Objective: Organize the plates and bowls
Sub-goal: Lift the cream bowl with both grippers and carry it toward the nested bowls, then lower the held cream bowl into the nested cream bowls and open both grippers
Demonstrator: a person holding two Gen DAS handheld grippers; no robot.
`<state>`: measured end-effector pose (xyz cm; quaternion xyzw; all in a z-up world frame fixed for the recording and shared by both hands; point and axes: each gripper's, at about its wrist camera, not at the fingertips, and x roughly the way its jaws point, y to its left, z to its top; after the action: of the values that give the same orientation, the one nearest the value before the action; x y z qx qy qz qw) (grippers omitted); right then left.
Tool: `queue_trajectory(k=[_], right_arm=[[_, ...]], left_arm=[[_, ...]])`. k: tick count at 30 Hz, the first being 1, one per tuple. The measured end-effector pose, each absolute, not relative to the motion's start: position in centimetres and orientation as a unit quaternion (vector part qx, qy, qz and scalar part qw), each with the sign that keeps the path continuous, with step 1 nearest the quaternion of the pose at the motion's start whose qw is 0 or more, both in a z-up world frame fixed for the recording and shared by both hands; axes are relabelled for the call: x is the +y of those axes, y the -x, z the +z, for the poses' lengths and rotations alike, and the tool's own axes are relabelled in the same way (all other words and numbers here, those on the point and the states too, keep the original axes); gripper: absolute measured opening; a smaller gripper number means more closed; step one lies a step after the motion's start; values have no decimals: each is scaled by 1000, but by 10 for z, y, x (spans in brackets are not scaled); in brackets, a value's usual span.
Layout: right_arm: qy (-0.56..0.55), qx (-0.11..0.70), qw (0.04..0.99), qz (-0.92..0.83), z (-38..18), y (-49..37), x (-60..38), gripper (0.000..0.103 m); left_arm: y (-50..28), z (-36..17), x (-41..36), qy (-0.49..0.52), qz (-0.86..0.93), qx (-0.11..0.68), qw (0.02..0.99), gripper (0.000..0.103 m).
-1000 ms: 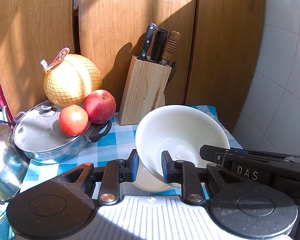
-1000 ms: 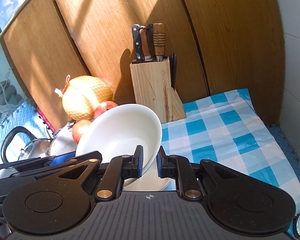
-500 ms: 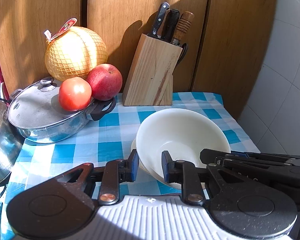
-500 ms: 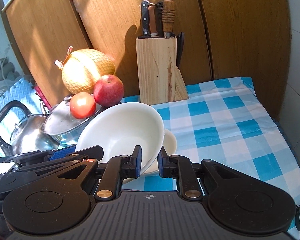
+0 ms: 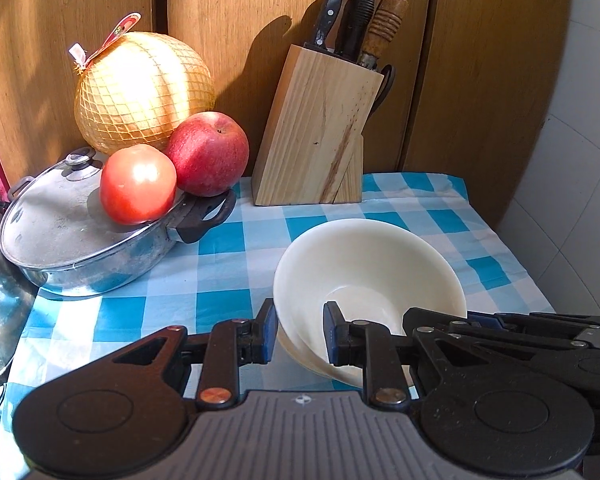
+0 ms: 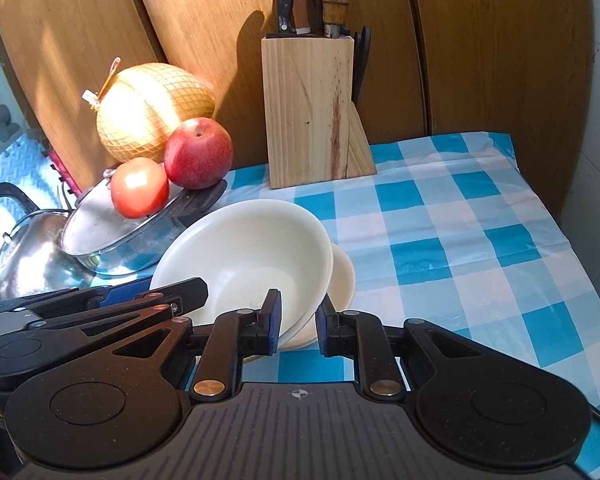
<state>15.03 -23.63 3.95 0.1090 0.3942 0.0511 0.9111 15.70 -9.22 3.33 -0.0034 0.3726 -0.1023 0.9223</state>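
Note:
A white bowl [image 5: 364,268] sits nested on a second white dish whose rim shows under it [image 6: 342,276], on the blue checked tablecloth. The bowl also shows in the right wrist view [image 6: 244,248]. My left gripper [image 5: 298,330] has its jaws apart, straddling the bowl's near left rim with a gap on both sides. My right gripper [image 6: 298,320] also has its jaws apart around the bowl's near right rim. Neither pad presses the rim.
A wooden knife block [image 5: 320,132] stands at the back. A steel lidded pan [image 5: 84,236] carries a tomato [image 5: 138,184] and an apple [image 5: 206,154], with a netted pomelo [image 5: 140,92] behind. A kettle [image 6: 32,256] is at far left. Wooden panels and a tiled wall close the back and right.
The tilted bowl was lowered onto the dish beneath it and now lies level. Both grippers' jaws widened off the rim and both cameras dropped lower.

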Motion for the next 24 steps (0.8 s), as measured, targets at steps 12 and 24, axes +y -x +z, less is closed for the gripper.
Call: queue_trajectory(k=[12,24], right_arm=[[-113,405,907,38,26,-173,-245,24],[-102,414,904,28,9,-186,-246,25]], left_arm=[[-180,19,-96,1,-103,387,916,17],[-191,7,-97,-4,-98,401,911,17]])
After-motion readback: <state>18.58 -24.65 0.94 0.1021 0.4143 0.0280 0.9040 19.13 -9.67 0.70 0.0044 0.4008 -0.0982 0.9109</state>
